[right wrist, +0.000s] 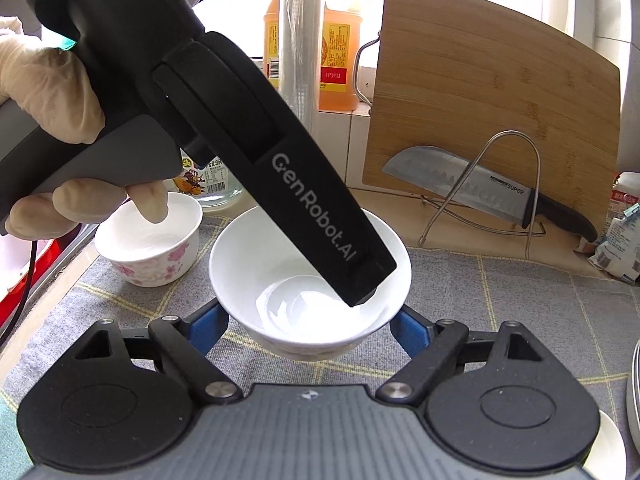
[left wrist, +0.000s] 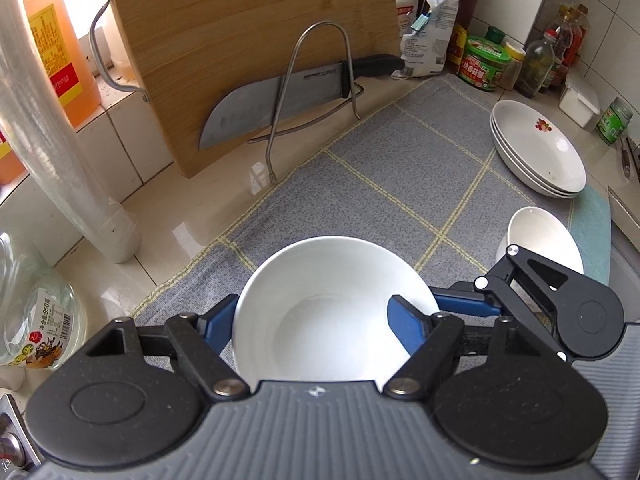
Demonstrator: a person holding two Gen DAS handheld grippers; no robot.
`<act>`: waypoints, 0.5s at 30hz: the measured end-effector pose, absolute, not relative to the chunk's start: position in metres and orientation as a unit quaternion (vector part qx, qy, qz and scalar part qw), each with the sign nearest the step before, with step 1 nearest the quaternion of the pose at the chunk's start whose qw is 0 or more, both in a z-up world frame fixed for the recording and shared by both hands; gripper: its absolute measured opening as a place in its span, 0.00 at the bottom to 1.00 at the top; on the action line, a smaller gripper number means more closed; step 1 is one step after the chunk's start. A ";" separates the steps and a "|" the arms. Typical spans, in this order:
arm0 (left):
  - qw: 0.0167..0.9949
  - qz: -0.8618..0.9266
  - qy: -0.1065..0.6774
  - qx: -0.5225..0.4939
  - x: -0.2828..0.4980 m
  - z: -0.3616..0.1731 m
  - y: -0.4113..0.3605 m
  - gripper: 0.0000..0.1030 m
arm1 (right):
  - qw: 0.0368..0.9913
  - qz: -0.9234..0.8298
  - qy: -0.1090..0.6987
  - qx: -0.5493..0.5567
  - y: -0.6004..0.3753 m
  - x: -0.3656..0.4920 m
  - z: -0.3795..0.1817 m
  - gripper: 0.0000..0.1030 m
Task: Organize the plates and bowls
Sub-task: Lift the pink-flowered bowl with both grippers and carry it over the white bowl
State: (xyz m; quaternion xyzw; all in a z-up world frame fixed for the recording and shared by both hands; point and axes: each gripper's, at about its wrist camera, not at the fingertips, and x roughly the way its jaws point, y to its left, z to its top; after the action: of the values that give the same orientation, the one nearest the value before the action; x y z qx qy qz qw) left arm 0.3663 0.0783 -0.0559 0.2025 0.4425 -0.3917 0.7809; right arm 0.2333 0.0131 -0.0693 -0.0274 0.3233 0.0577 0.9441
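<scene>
Left gripper (left wrist: 312,320) is sitting closest, its jaws clamping the white bowl (left wrist: 320,280), with one finger dipping inside the bowl. Right gripper (right wrist: 310,328) is bracketing the same bowl lower down, and its jaws are looking pressed on the outer wall from both sides. So both are holding one bowl, which is hanging over the near end of the grey mat (left wrist: 400,160). Can't tell if its foot is clear of the mat.

Handling: glazed ceramic, so I'm expecting it to be stiff, slick, moderately heavy and chippable. Best hold is across the outer wall below the rim, or pinching the rim wall, and setting it down gently.

Further out, a flowered bowl (right wrist: 148,248) is standing to the left and a plain second bowl (left wrist: 540,236) to the right. Behind that, the plate stack (left wrist: 540,148) is waiting on the mat's far right. At the back of the surface (left wrist: 180,220), the knife (left wrist: 272,104) is resting in its rack against the cutting board (left wrist: 240,20).
</scene>
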 end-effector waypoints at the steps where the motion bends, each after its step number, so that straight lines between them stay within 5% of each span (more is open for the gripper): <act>1: 0.780 -0.394 0.440 0.205 0.362 -0.054 0.076 0.76 | 0.945 0.055 0.323 -0.027 0.012 0.228 -0.067 0.88; 15: 0.768 -0.431 0.417 0.226 0.315 -0.041 0.041 0.76 | 0.948 0.014 0.317 -0.032 -0.019 0.174 -0.049 0.88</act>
State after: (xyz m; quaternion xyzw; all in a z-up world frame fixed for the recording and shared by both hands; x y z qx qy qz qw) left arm 0.3153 0.0406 -0.0406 0.2260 0.4167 -0.4313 0.7676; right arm 0.1739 -0.0191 -0.0491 -0.0317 0.3172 0.0139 0.9477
